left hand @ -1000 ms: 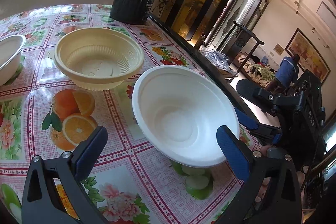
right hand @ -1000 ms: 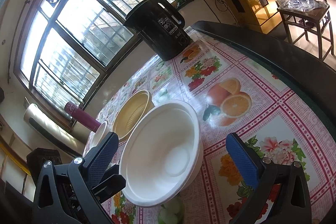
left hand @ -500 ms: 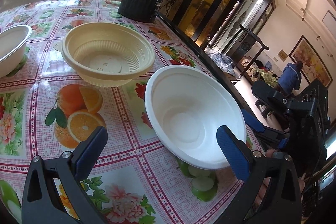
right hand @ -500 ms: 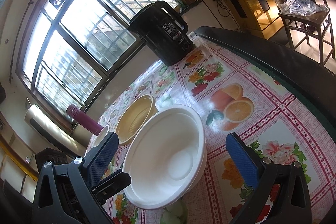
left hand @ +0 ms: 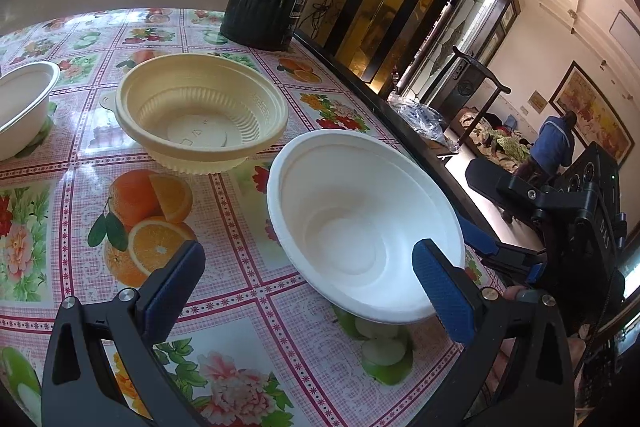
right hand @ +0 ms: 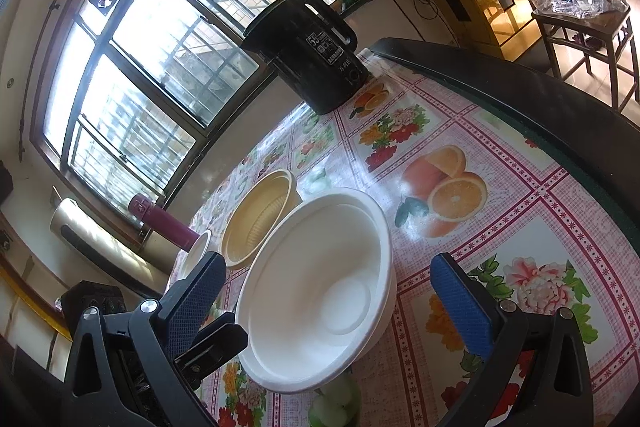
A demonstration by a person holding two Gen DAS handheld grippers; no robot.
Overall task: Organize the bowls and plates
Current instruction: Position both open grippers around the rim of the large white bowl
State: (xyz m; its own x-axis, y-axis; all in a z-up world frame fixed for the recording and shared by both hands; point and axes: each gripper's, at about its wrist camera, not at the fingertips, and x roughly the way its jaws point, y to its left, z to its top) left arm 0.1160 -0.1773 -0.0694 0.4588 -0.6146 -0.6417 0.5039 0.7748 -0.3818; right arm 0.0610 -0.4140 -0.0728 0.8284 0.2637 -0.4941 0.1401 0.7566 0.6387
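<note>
Evidently both grippers, left (left hand: 306,279) and right (right hand: 326,297), are hanging wide apart and empty around the near white bowl (left hand: 362,223) on the table (left hand: 60,187), seemingly lining up to lift it toward the yellow bowl (left hand: 200,111) just beyond.

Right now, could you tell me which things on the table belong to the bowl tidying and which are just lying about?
Part of the job:
- large white bowl, between both open grippers
- yellow ribbed bowl
- small white bowl, at the left edge

Just lying about:
- black kettle by the window
- maroon flask
- plastic bag on the wooden side table
</note>
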